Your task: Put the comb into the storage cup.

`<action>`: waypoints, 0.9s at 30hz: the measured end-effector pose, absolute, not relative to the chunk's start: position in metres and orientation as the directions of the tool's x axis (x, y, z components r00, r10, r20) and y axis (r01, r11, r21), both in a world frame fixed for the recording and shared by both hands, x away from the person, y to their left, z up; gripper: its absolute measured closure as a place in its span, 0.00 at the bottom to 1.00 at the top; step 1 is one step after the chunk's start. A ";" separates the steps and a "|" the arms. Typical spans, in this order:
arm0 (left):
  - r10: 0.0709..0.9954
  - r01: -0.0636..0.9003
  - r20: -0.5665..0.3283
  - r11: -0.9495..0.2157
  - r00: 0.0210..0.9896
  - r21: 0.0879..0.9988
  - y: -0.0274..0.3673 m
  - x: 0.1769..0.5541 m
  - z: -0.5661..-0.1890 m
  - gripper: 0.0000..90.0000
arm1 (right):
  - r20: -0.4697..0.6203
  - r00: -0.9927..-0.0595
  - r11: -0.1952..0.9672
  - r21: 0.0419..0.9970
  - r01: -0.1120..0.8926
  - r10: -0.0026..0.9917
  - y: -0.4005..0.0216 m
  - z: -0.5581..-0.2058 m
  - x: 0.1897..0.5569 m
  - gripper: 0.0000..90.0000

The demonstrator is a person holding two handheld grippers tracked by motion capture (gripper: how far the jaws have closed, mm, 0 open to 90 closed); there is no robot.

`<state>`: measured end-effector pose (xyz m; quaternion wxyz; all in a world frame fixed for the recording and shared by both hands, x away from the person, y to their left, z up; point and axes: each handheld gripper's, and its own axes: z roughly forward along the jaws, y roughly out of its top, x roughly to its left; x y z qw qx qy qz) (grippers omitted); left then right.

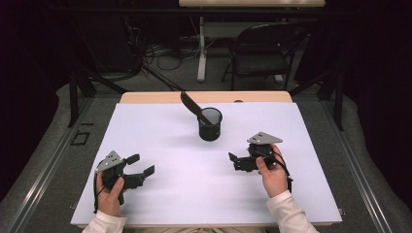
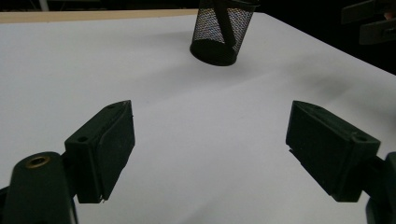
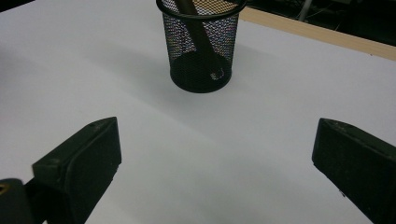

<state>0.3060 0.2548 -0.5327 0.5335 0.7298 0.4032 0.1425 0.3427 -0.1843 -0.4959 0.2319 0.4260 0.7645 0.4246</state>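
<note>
A black mesh cup (image 1: pixel 210 124) stands upright on a white tabletop (image 1: pixel 160 194), a little past the middle toward twelve o'clock. A dark flat-handled tool (image 1: pixel 193 107) leans inside it, its upper end tilted toward ten o'clock and sticking out over the rim. In the right gripper view the tool's (image 3: pixel 198 32) lower end rests on the cup's (image 3: pixel 201 56) floor.

The left gripper (image 1: pixel 142 164) sits at about eight o'clock from the cup, held in the person's left hand (image 1: pixel 111 191), its fingers (image 2: pixel 105 149) spread wide with nothing between them. The right gripper (image 1: pixel 231 162) sits at about four o'clock, in the right hand (image 1: pixel 273 177), fingers (image 3: pixel 79 163) also wide and empty. Both are well apart from the cup, with bare white surface between.

Beyond the tabletop's far edge, at one o'clock, stands a dark folding chair (image 1: pixel 260 51); cables (image 1: pixel 163 56) lie on the floor at eleven o'clock.
</note>
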 end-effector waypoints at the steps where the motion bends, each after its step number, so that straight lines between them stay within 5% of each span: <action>1: 0.741 0.438 -0.223 -0.105 0.633 0.893 0.255 0.306 -0.533 0.18 | 0.005 -0.531 0.278 0.848 0.452 0.847 -0.185 -0.496 0.343 0.01; 27: 0.752 0.452 -0.232 -0.098 0.617 0.886 0.260 0.310 -0.538 0.18 | 0.006 -0.527 0.276 0.847 0.454 0.850 -0.185 -0.496 0.343 0.01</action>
